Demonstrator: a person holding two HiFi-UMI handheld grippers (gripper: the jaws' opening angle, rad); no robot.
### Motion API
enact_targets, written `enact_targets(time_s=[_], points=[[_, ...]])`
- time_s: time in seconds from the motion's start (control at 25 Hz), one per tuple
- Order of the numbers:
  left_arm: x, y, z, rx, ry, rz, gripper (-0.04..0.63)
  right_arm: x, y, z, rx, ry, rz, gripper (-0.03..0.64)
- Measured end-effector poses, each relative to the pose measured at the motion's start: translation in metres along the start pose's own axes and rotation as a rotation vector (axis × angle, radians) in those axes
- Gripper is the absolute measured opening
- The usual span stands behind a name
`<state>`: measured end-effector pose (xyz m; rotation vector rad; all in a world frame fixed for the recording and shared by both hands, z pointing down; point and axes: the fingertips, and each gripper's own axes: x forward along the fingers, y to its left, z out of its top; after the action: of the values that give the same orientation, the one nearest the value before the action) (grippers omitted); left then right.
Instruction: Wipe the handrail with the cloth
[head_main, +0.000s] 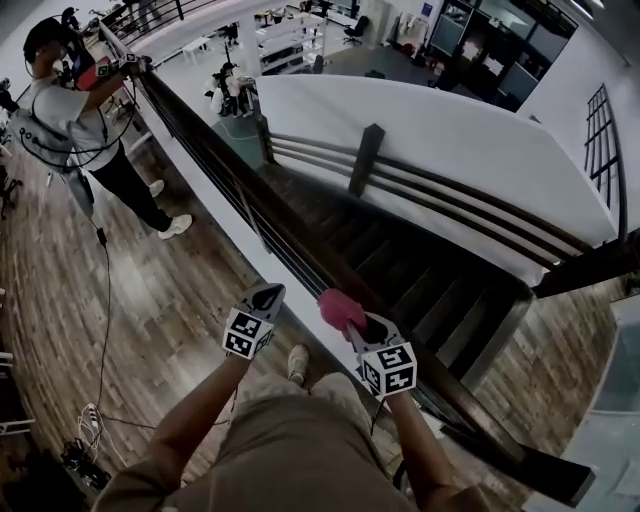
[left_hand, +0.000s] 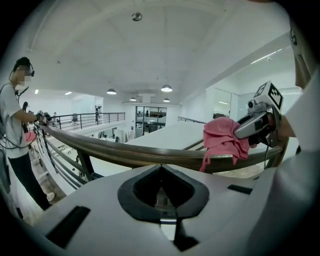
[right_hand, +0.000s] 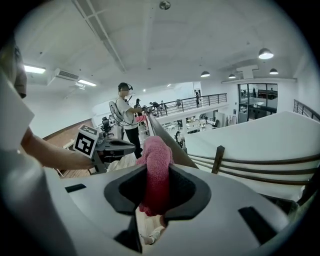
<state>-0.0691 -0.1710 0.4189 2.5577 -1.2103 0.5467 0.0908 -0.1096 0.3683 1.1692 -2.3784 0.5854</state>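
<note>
Cloth (head_main: 340, 308) on the handrail (head_main: 230, 170).
Pink, lying on top of the dark rail, squeezed tight in the right hand-held gripper (head_main: 353, 322); left hand-held gripper (head_main: 265, 295) closed, holding nothing, just beside the rail.

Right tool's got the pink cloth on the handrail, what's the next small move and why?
Probably slide the right tool forward along the handrail, keeping the pink cloth pressed on it. That tool is shut on the cloth, the cloth drapes over the rail's top, and a long stretch of rail runs ahead. The left tool is shut and empty.
</note>
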Motion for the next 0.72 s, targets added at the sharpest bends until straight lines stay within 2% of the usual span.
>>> enact_targets(time_s=[0.16,0.28,0.4,0.56,0.72], points=[[-0.013,0.042,0.006,-0.05,-0.015,0.068,0.017,0.025,0.014,0.011,-0.013,0.012,0.022,0.104],[-0.028,0.055,0.009,-0.093,-0.019,0.078,0.017,0.04,0.024,0.02,-0.008,0.011,0.034,0.104],[-0.034,0.061,0.017,-0.069,-0.038,0.08,0.017,0.056,0.022,0.031,-0.028,-0.004,0.032,0.104],[-0.032,0.104,0.019,-0.081,-0.042,0.126,0.017,0.091,0.032,0.056,-0.054,-0.024,0.032,0.104],[-0.023,0.148,0.023,-0.076,-0.062,0.107,0.017,0.136,0.051,0.085,-0.127,-0.023,0.009,0.104]])
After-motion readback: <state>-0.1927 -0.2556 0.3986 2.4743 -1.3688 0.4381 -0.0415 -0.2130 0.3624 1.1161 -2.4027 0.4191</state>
